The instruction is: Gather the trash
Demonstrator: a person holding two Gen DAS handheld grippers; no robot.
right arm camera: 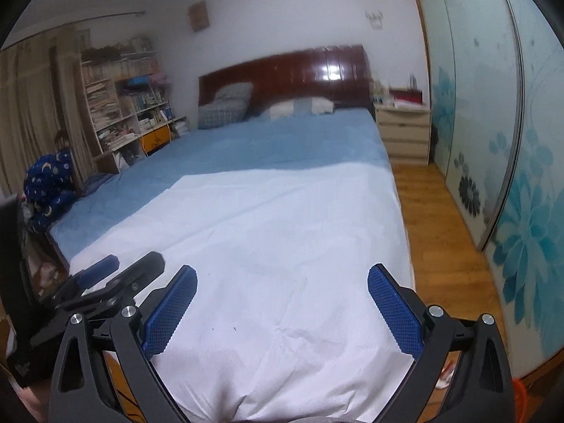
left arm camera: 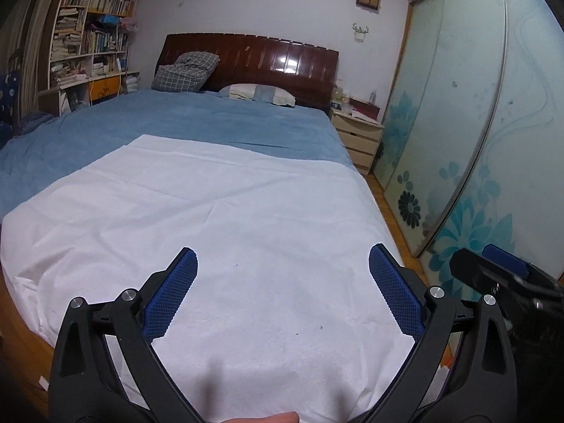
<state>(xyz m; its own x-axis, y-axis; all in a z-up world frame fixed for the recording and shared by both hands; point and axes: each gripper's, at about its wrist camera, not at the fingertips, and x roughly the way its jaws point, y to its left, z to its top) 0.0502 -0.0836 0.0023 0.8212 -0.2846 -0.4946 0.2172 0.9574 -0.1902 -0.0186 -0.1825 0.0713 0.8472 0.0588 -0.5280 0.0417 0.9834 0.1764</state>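
While both tools hover above the foot of the bed, the left gripper (left arm camera: pixel 282 264) and then the right gripper (right arm camera: pixel 282 282) hold their jaws wide apart over the white sheet (left arm camera: pixel 218 218); no trash can be made out.

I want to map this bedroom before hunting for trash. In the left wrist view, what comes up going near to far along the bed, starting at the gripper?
Open left gripper → white cloth sheet → blue bedspread → pale flat pillow → glossy dark red wooden headboard → white wall.
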